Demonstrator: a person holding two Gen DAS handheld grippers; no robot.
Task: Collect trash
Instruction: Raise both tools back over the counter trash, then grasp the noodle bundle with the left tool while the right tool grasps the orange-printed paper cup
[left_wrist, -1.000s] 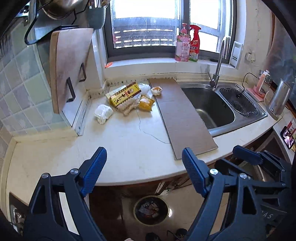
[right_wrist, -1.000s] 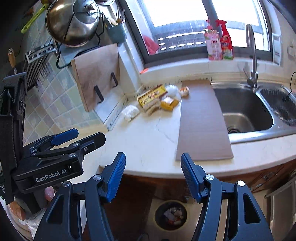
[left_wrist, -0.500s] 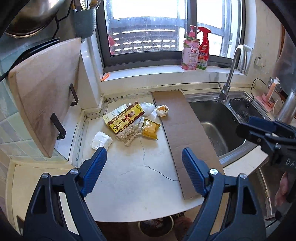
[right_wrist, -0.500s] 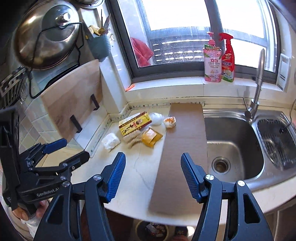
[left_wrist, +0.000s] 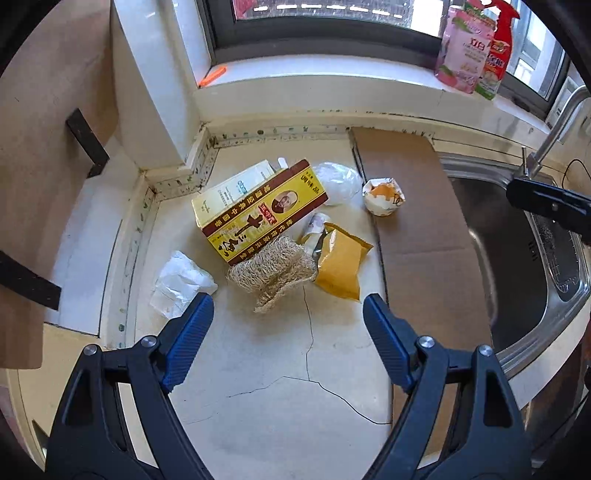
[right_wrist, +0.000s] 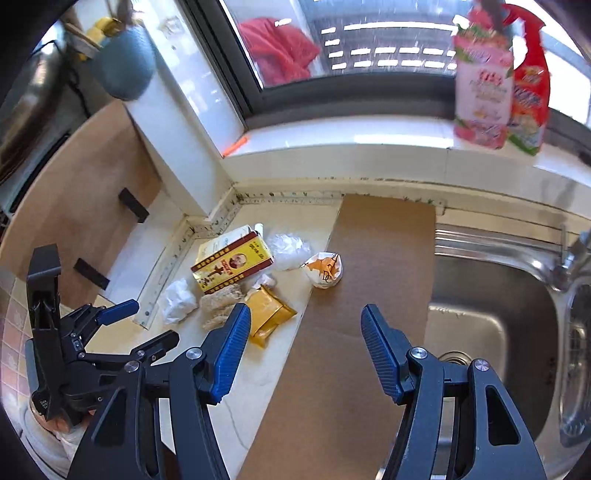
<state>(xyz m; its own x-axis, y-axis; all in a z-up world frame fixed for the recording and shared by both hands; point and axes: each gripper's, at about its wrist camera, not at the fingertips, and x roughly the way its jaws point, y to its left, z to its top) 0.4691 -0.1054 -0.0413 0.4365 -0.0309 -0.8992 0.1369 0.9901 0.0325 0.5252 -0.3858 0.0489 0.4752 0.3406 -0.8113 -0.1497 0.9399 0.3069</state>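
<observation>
A heap of trash lies in the back corner of the cream counter (left_wrist: 280, 369). It holds a yellow and brown box (left_wrist: 264, 212) (right_wrist: 231, 266), a yellow packet (left_wrist: 341, 264) (right_wrist: 269, 315), a fibrous loofah scrap (left_wrist: 275, 273), a crumpled white tissue (left_wrist: 181, 282) (right_wrist: 179, 301), a clear plastic bag (left_wrist: 338, 181) and a crumpled orange-printed wrapper (left_wrist: 384, 195) (right_wrist: 325, 271). My left gripper (left_wrist: 286, 314) hangs open just in front of the loofah, nothing between its fingers. My right gripper (right_wrist: 304, 325) is open above the cardboard sheet (right_wrist: 354, 332), empty.
A steel sink (right_wrist: 495, 321) with a tap (left_wrist: 554, 129) lies right of the cardboard. A wooden cutting board (left_wrist: 40, 158) leans at the left wall. Two spray and soap containers (left_wrist: 469, 48) stand on the window sill. The counter has a crack (left_wrist: 310, 354).
Both grippers have swept forward from beyond the counter's front edge to over the counter, and the trash heap now looks much closer. Their jaws stay equally wide.
</observation>
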